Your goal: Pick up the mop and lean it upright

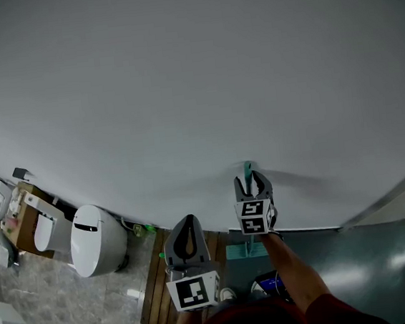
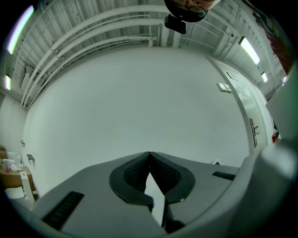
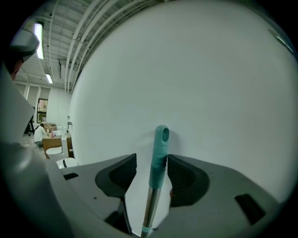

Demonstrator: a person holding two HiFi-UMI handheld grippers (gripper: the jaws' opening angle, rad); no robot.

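The mop handle (image 3: 159, 155) stands upright in front of the white wall, with a teal grip and a hanging hole at its top and a bare metal tube below. My right gripper (image 3: 152, 157) is open around it: the left pad is clear of the handle and the right pad lies close beside it. In the head view the right gripper (image 1: 251, 180) sits just under the mop's teal tip (image 1: 247, 168), and the teal mop base (image 1: 242, 250) shows on the floor below. My left gripper (image 1: 186, 220) hangs lower and to the left, shut (image 2: 149, 154) and empty.
The white wall (image 1: 194, 86) fills most of the view. White toilets (image 1: 95, 239) stand in a row at the left. A wooden slat platform (image 1: 156, 277) lies on the floor under my grippers. At the right, the wall meets a dark green floor (image 1: 371, 262).
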